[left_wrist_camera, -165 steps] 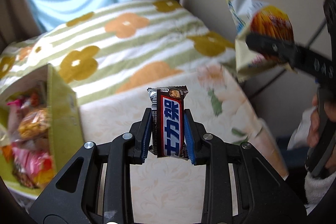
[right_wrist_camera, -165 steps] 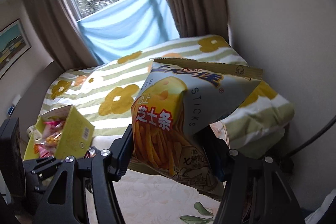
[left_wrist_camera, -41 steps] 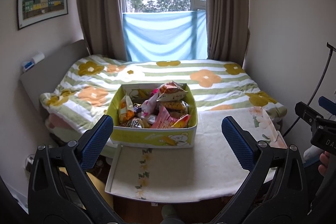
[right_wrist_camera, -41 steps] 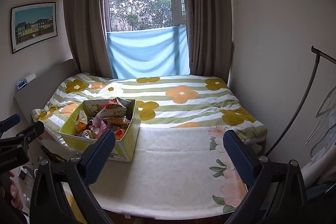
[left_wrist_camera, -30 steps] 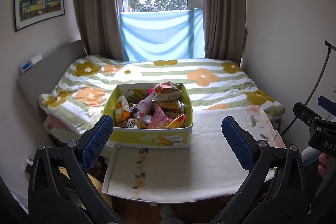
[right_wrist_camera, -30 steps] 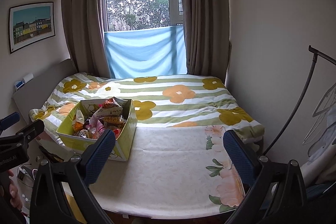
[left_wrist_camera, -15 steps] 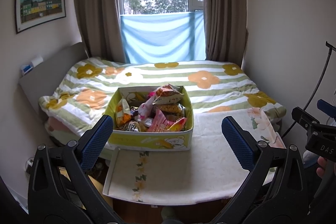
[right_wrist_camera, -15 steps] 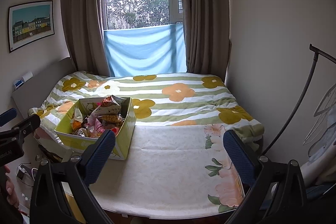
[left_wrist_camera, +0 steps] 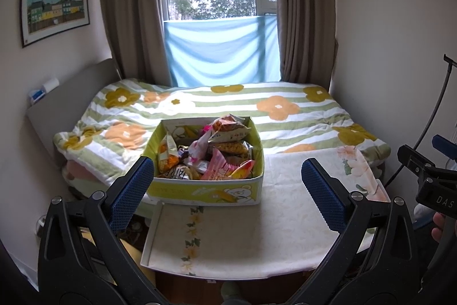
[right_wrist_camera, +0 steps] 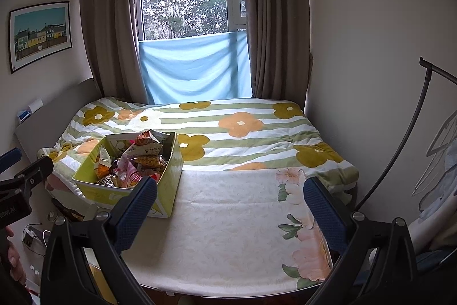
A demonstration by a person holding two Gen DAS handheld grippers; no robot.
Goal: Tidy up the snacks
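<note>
A yellow-green cardboard box [left_wrist_camera: 208, 192] full of snack packets [left_wrist_camera: 211, 155] stands on the far left part of a cloth-covered table [left_wrist_camera: 257, 233]. It also shows in the right wrist view [right_wrist_camera: 171, 162], left of centre. My left gripper [left_wrist_camera: 228, 185] is open and empty, held back from the table facing the box. My right gripper [right_wrist_camera: 228, 202] is open and empty, held back over the table's right half. The right gripper also shows at the right edge of the left wrist view [left_wrist_camera: 428, 176].
A bed with a flowered striped blanket [left_wrist_camera: 228, 107] lies behind the table. A window with brown curtains [left_wrist_camera: 302, 5] is at the back. A headboard [left_wrist_camera: 65, 87] is on the left, a black stand pole [right_wrist_camera: 400, 139] on the right.
5.5 s ago my left gripper held a chocolate bar and my right a bag of cheese sticks; now both are open and empty. Both have drawn back from the table; little motion in the last second.
</note>
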